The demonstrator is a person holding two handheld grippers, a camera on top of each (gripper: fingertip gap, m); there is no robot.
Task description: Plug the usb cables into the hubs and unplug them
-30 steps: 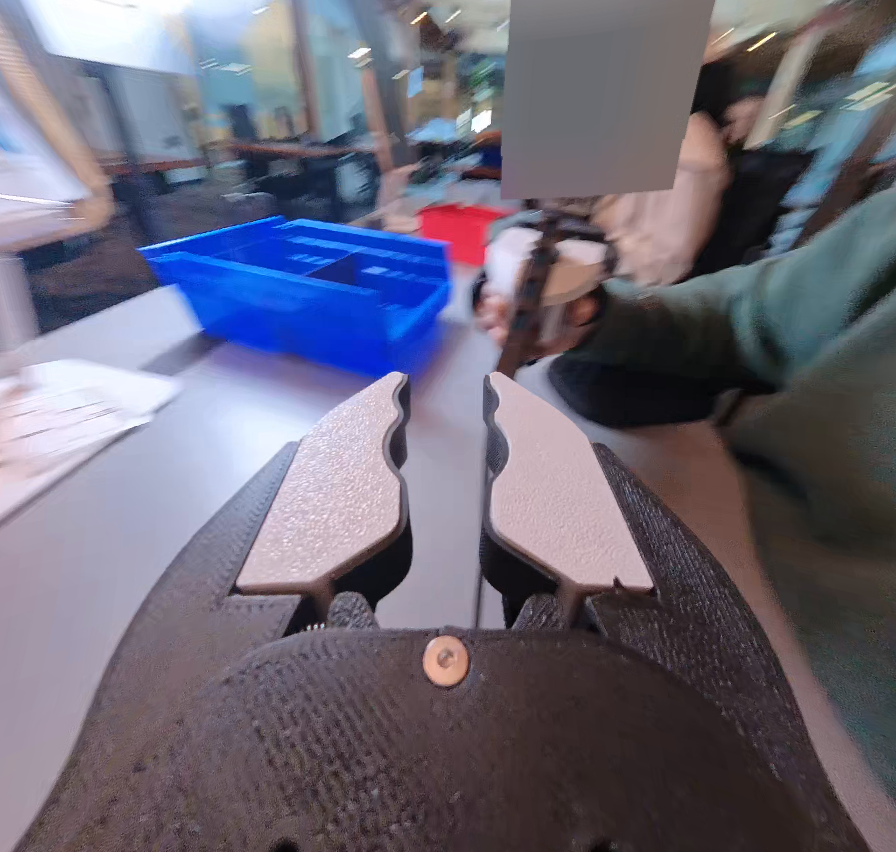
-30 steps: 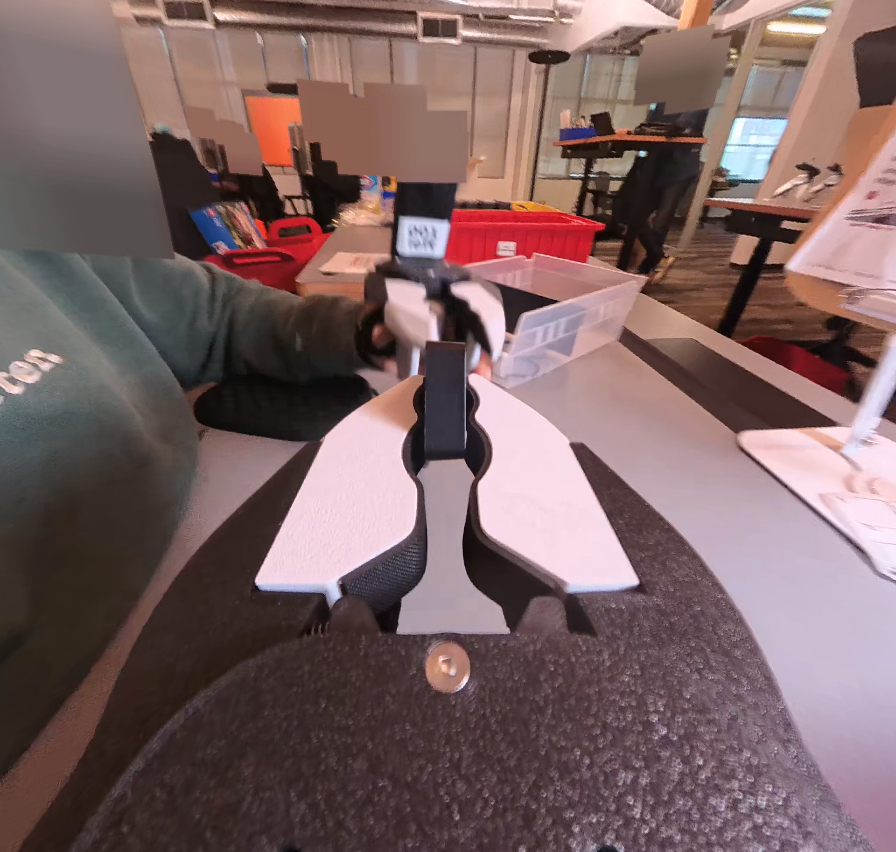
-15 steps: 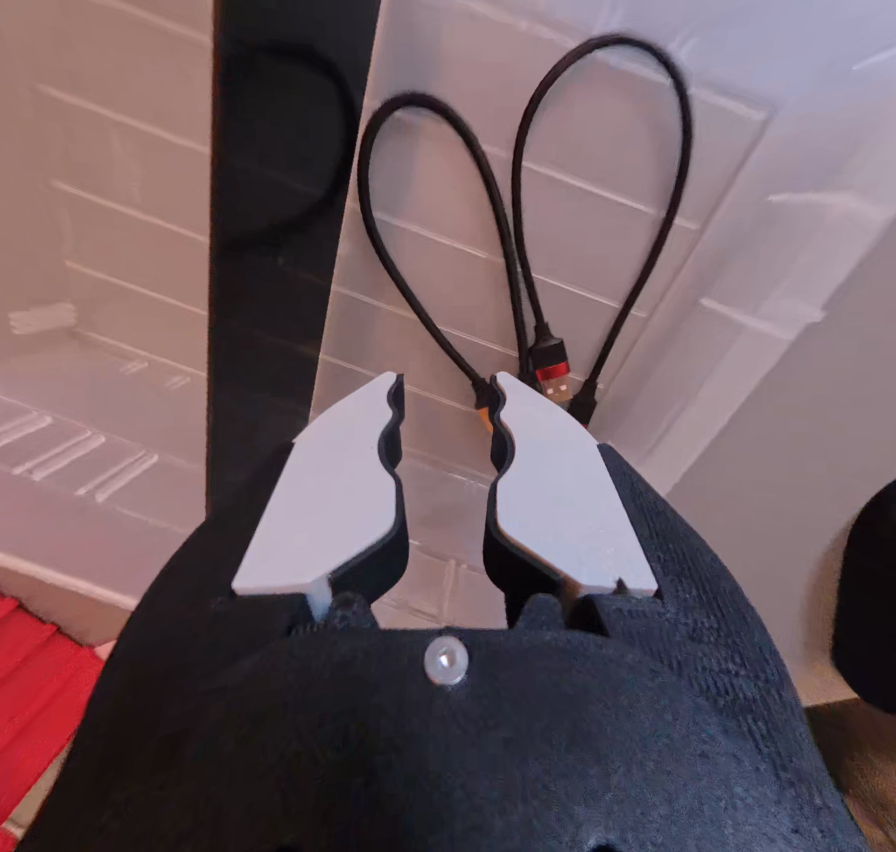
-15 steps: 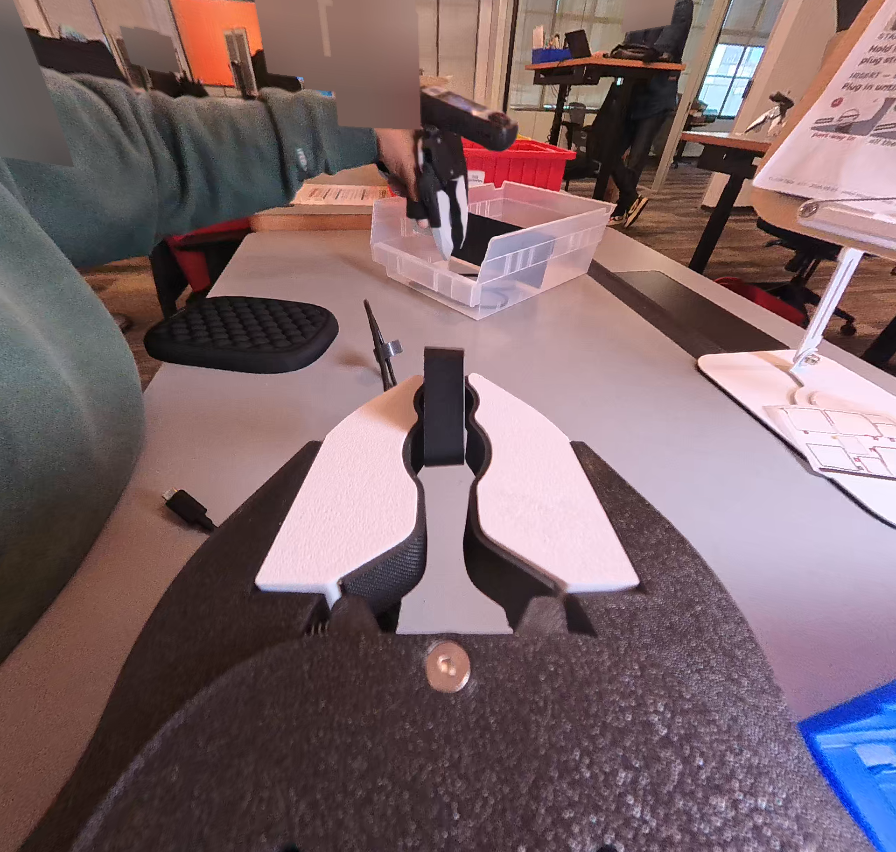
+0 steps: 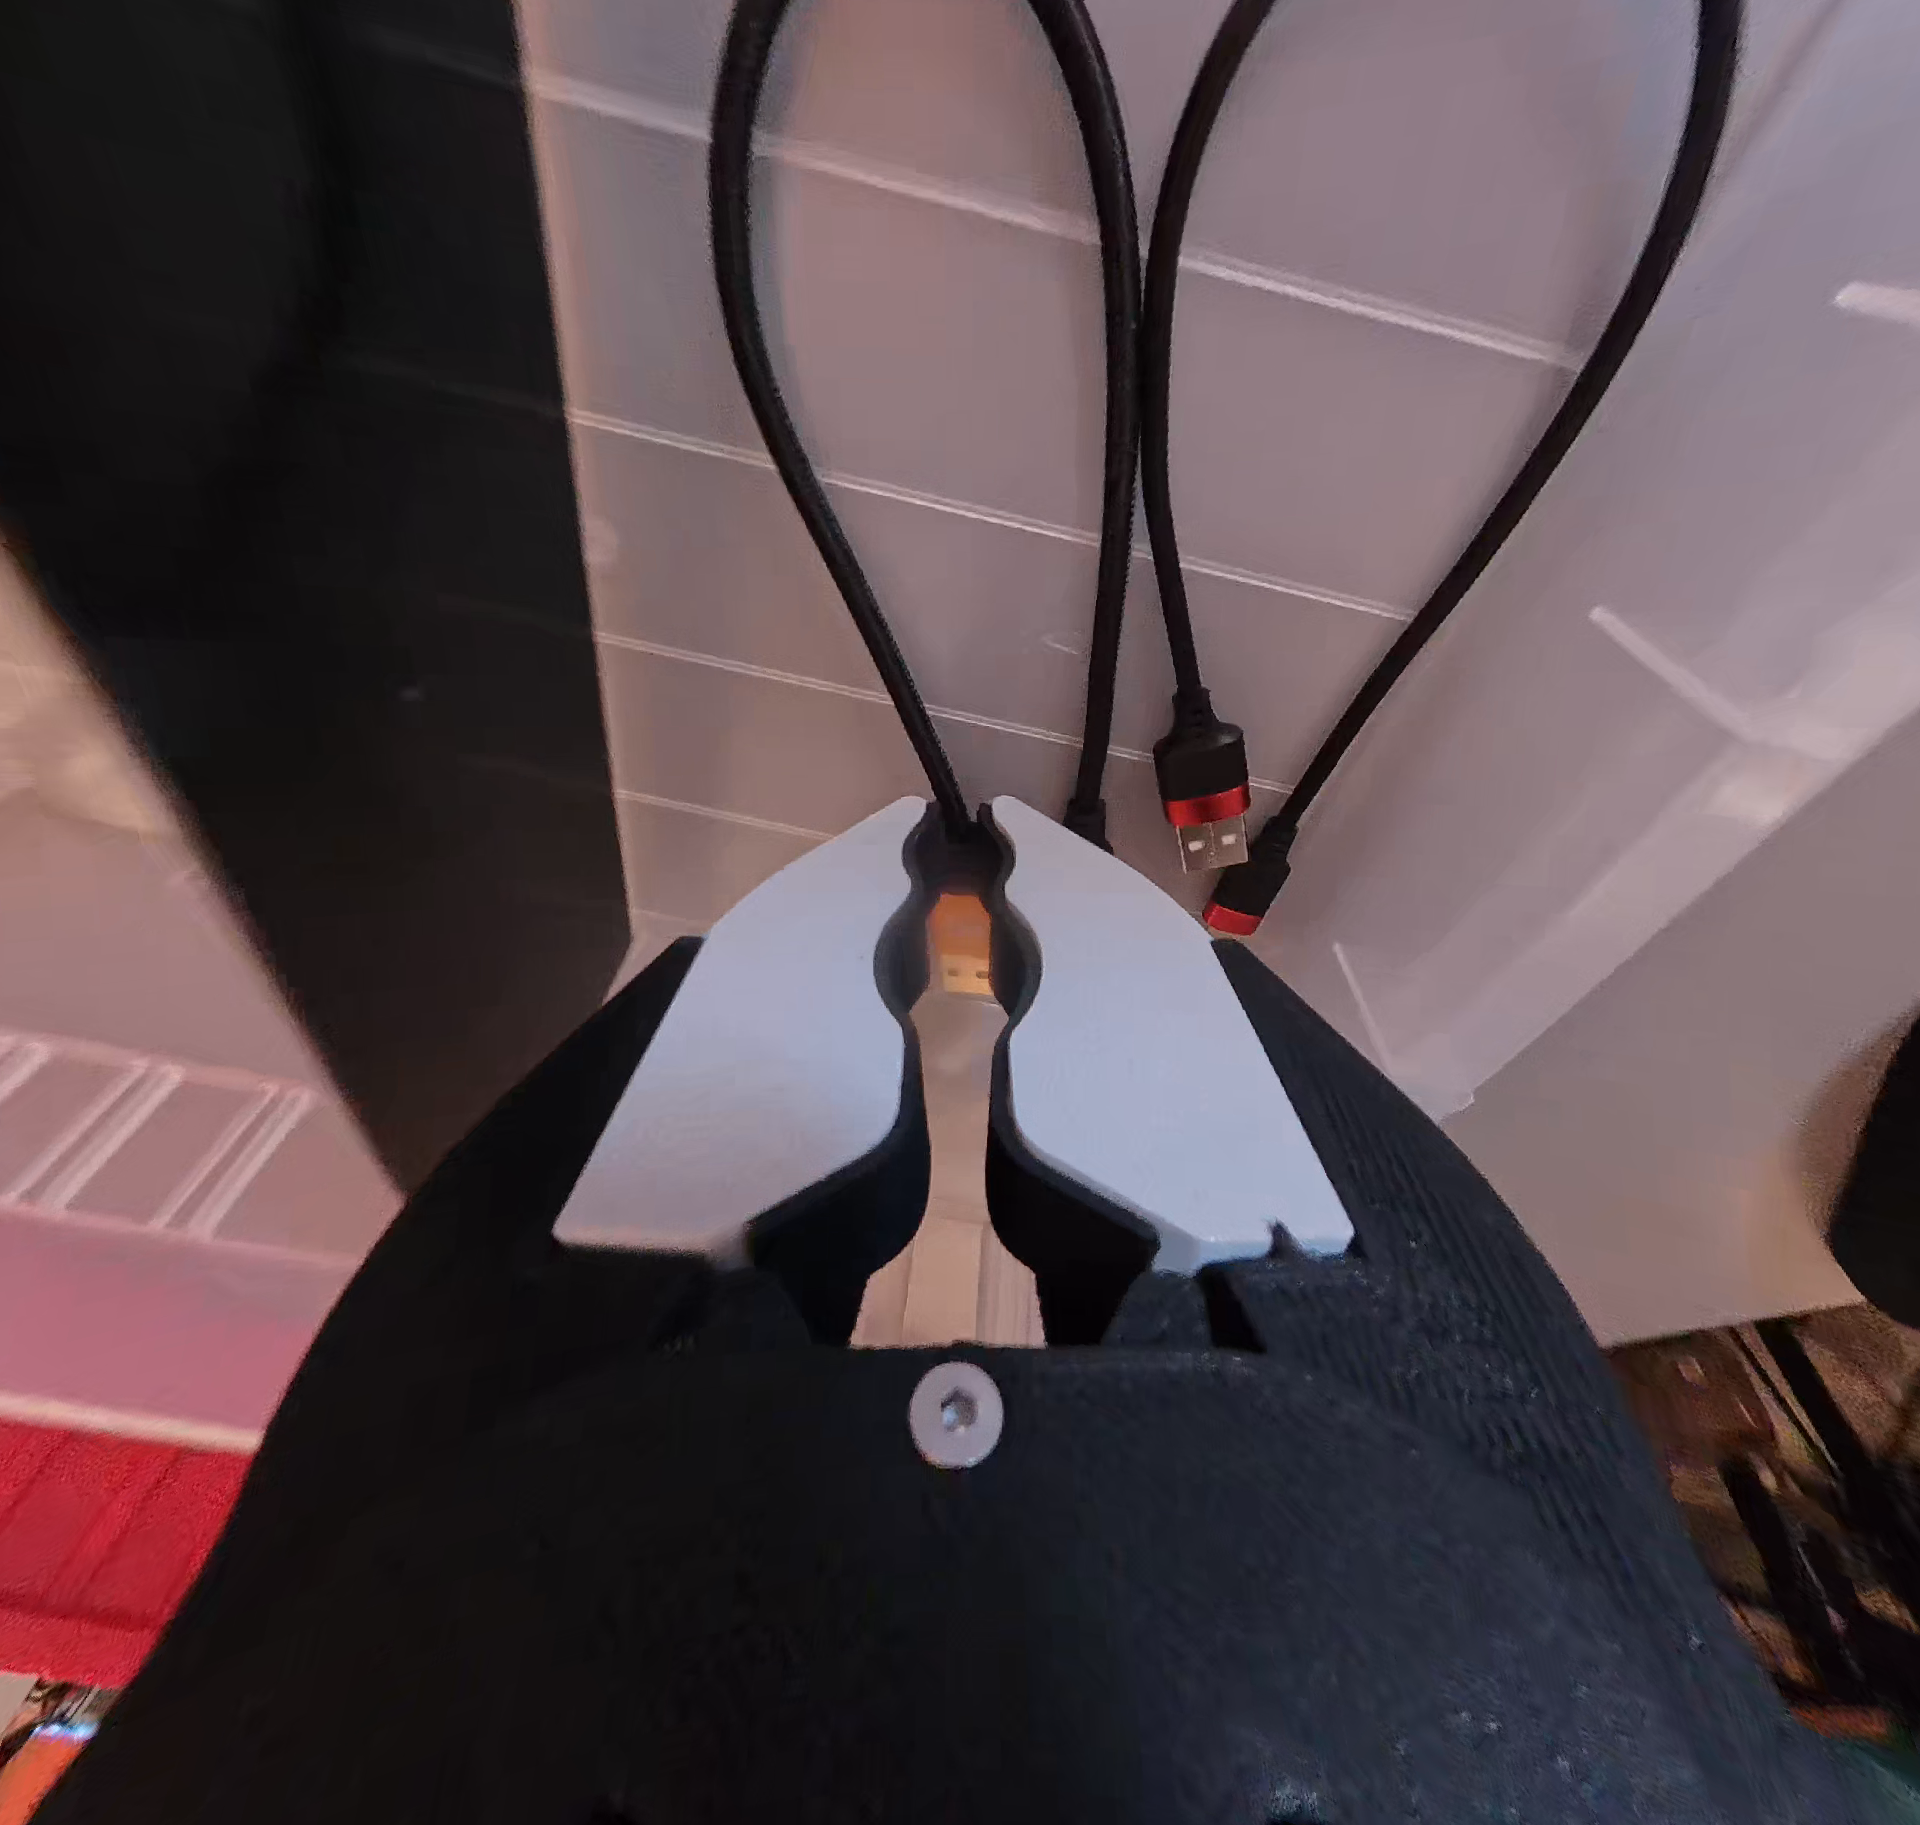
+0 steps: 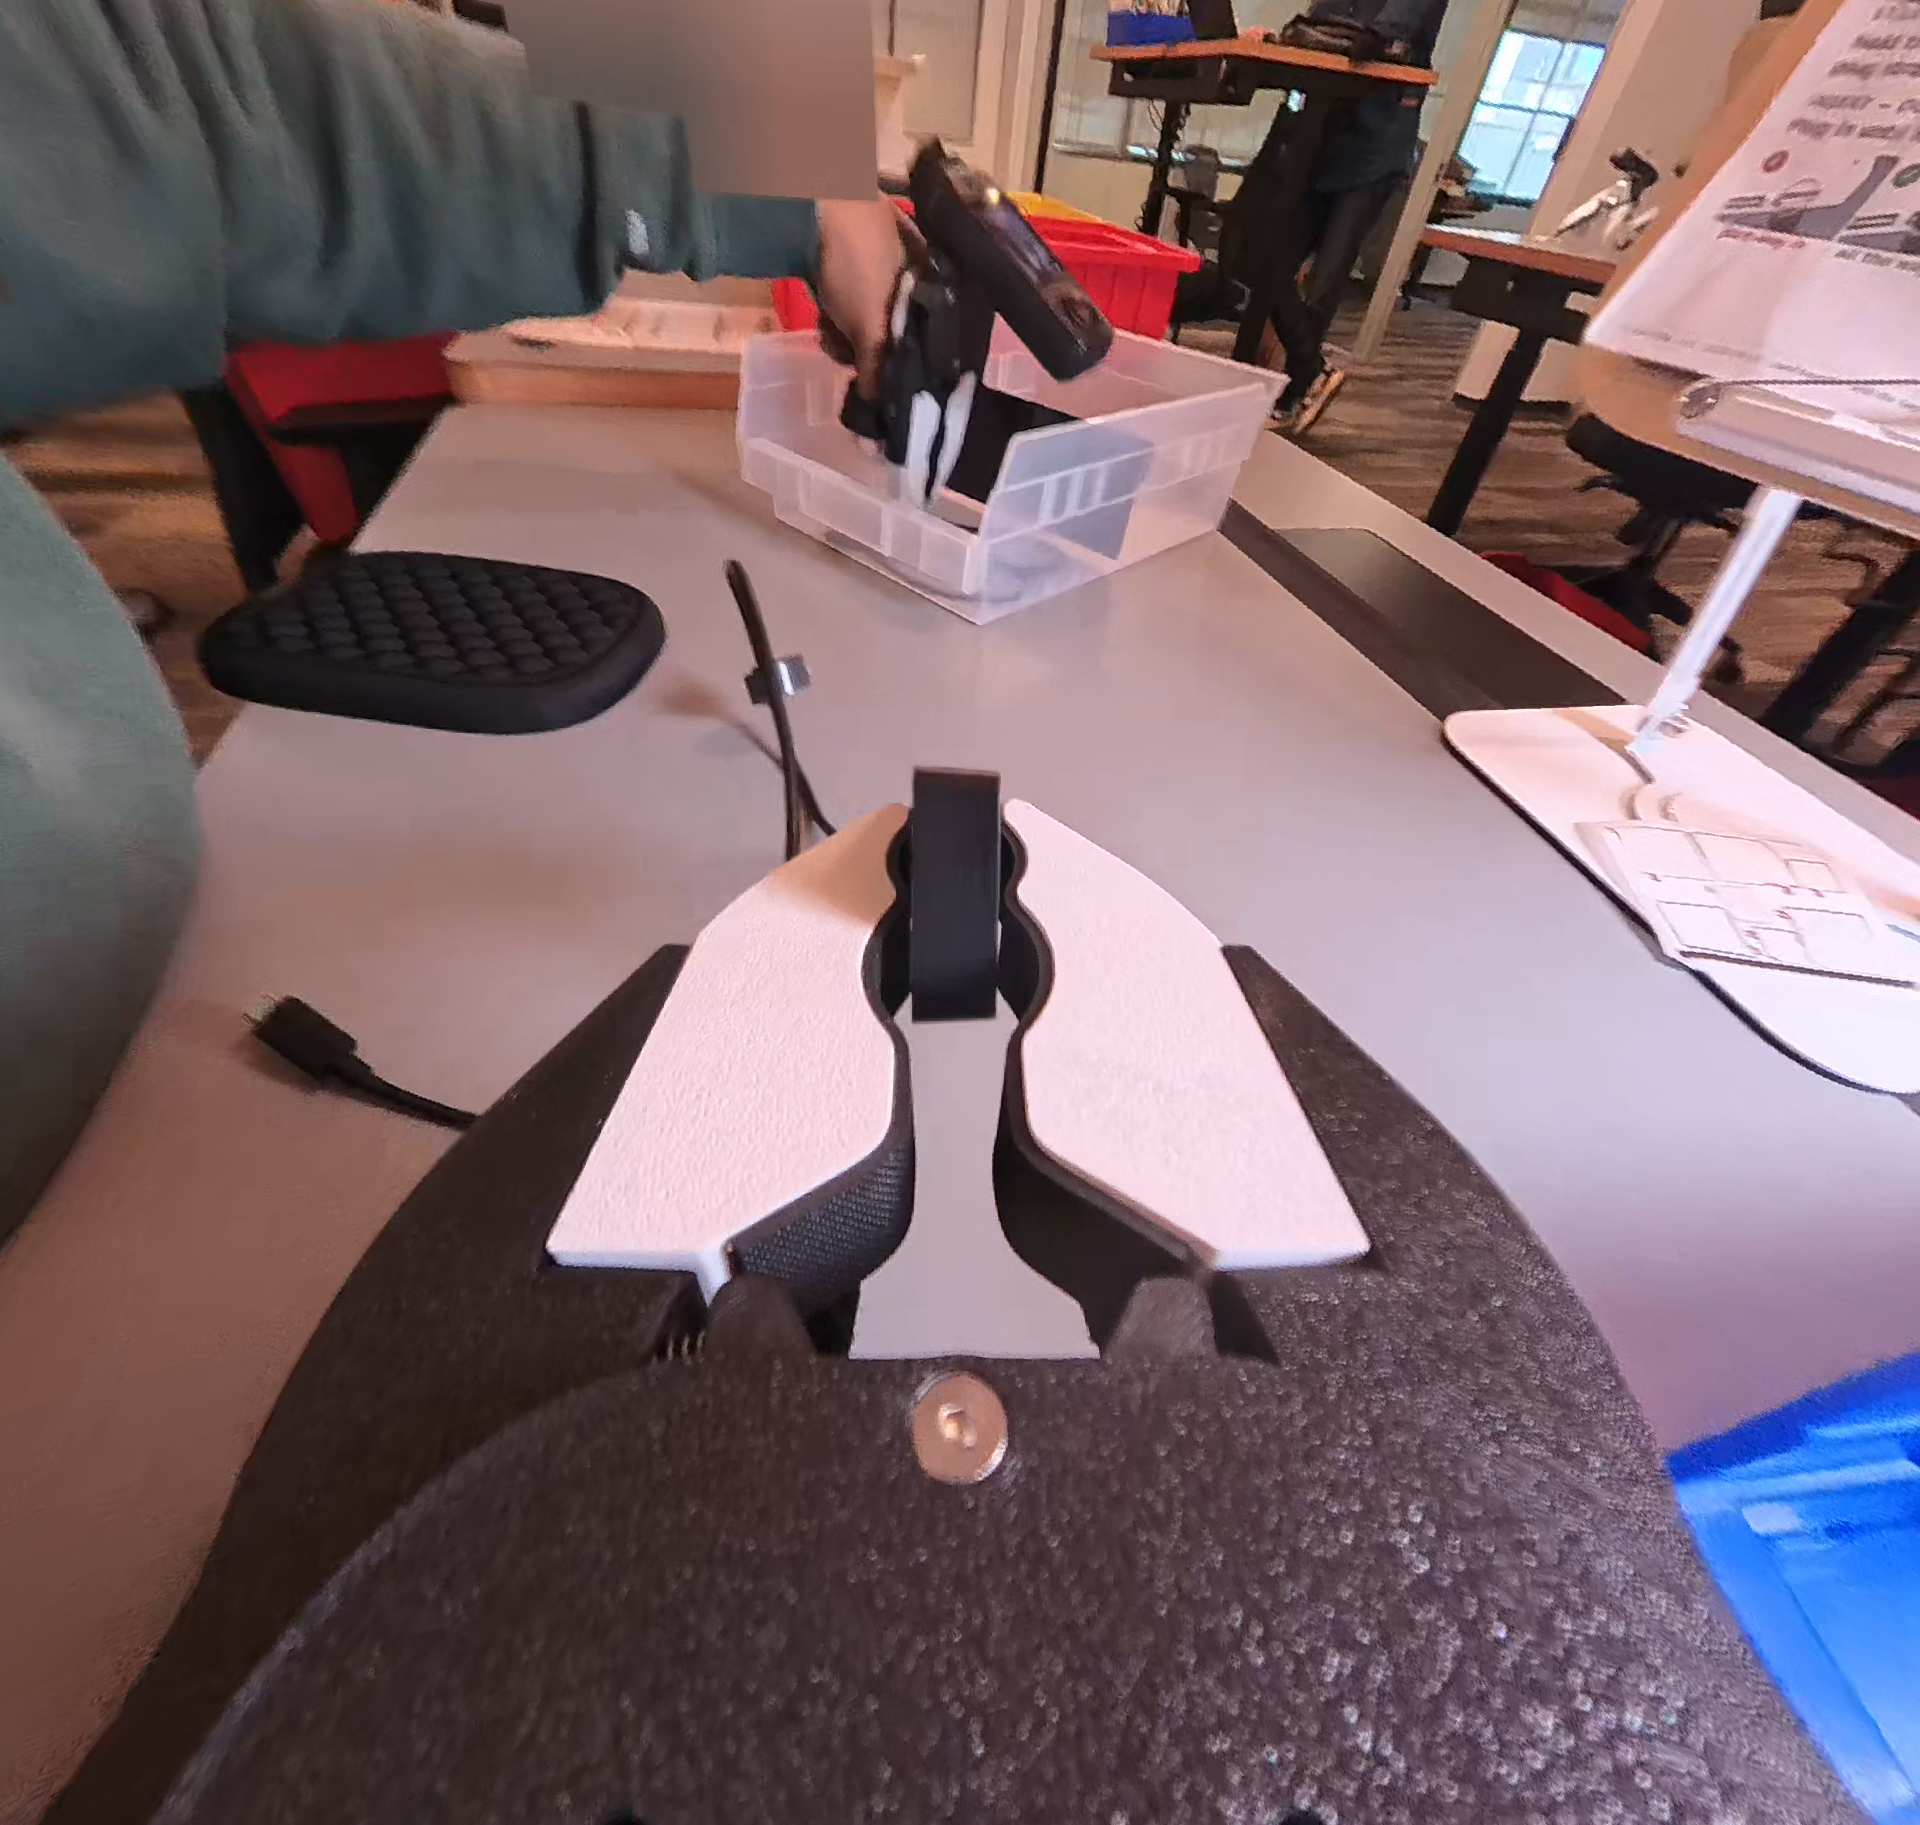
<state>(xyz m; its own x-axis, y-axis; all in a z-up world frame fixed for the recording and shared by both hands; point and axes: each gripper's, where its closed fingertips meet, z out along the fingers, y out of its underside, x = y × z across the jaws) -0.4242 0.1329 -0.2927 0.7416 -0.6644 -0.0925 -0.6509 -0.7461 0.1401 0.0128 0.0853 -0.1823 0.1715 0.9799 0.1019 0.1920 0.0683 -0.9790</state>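
Black braided usb cable (image 5: 821, 341) — orange-collared plug pinched in left gripper (image 5: 958, 830).

Black braided USB cable with orange-collared plug (image 5: 961, 949): plug end pinched between white fingers (image 5: 790, 1027) of left gripper (image 5: 958, 830), cord looping up over clear bin floor. Second black braided cable with red-collared plugs (image 5: 1200, 788) lies just beside, loose. Flat black hub (image 6: 954, 892) stands upright, clamped in right gripper (image 6: 951, 825), its cord trailing onto grey tabletop (image 6: 1195, 715)

Black braided cables (image 5: 1122, 321) carried red-banded plugs (image 5: 1200, 783) over a clear bin (image 6: 1101, 518), the fingers (image 6: 769, 1058) were white, the worktop (image 6: 1195, 736) grey.
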